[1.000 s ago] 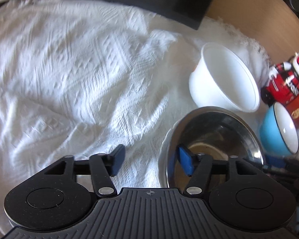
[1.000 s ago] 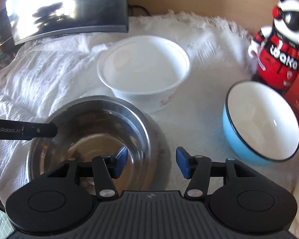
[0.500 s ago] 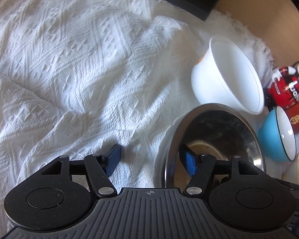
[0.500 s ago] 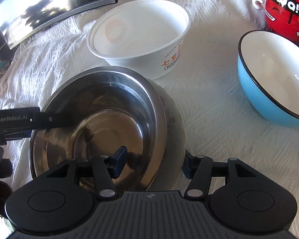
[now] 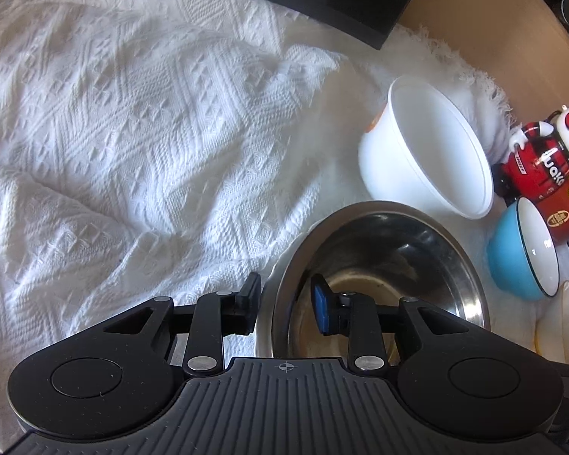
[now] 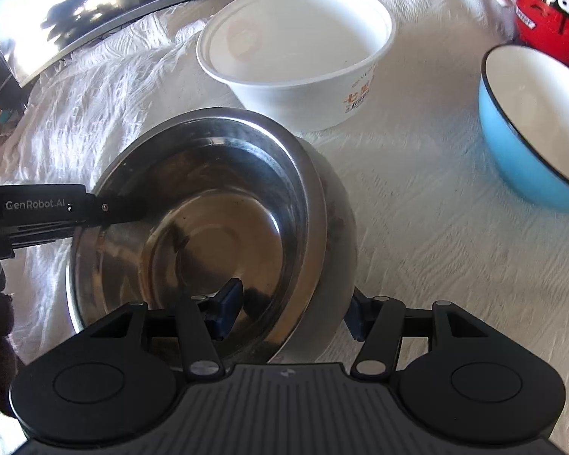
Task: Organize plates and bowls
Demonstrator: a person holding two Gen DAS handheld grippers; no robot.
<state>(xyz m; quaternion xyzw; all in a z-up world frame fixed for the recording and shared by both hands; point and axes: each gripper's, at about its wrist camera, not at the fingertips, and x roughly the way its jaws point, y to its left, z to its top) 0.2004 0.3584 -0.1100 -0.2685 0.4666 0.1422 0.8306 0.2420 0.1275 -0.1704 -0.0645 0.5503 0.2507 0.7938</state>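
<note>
Bowls are the job, and the steel bowl [image 6: 208, 227], biggest of them, lies tipped on the white cloth [image 5: 132, 132] with both tongs straddling its rim. The left tongs [image 5: 284, 303] are closing over the rim's left side, one pad inside and one outside; whether they already press the metal cannot be told. The right tongs [image 6: 292, 313] stand partly spread across the near wall, one pad inside, one outside against the curved shell.

Beyond both tongs sits the white paper bowl [image 6: 296, 57], and to the right of them the smaller blue bowl [image 6: 535, 132], then a red figurine [image 5: 538, 163].

Likely trouble: thin, slick steel could slide out of a half-made pinch and knock the paper bowl.

Only the right view shows the left tongs' arm reaching in over the rim; only the left view shows the cloth's folds and a yellowish dish edge [image 5: 561, 322] at far right.
</note>
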